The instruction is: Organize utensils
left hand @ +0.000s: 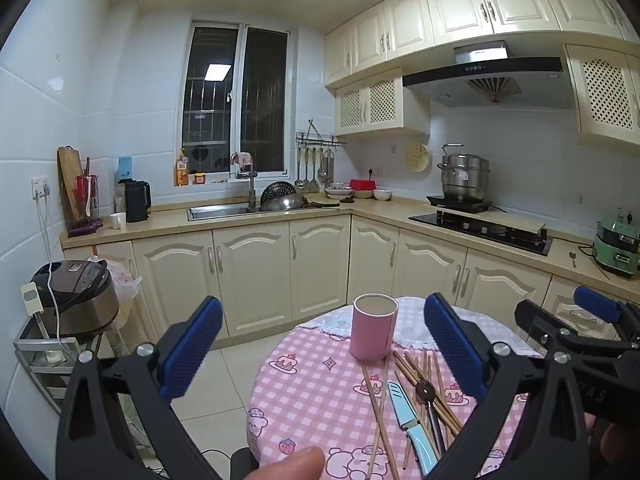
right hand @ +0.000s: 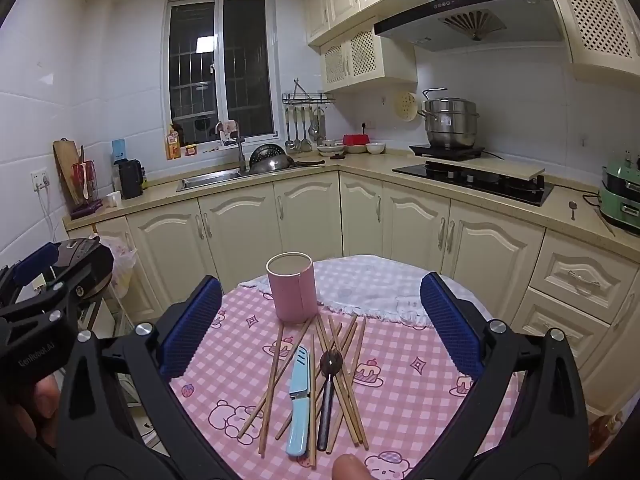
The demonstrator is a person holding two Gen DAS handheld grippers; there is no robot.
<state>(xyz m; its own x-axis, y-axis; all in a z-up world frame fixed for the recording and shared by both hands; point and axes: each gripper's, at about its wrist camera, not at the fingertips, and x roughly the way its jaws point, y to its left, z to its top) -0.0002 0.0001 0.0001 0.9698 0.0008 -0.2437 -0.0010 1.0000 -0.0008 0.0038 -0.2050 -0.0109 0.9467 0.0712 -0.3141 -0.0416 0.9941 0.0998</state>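
Observation:
A pink cylindrical holder [right hand: 294, 288] stands upright and empty on the round table with the pink checked cloth [right hand: 404, 412]; it also shows in the left wrist view [left hand: 372, 327]. In front of it lie several wooden chopsticks [right hand: 347, 364], a light-blue knife [right hand: 299, 398] and a dark spoon [right hand: 329, 384], all in a loose pile. The same pile shows in the left wrist view: chopsticks [left hand: 380, 412], knife [left hand: 408, 420], spoon [left hand: 426, 396]. My right gripper [right hand: 320, 328] is open and empty above the pile. My left gripper [left hand: 320, 350] is open and empty, left of the holder.
A white cloth [right hand: 372, 284] covers the table's far side. Cream cabinets [right hand: 240, 224] and a counter with sink [right hand: 208, 178] and hob [right hand: 476, 180] stand behind. A rice cooker [left hand: 76, 292] sits on a rack at the left.

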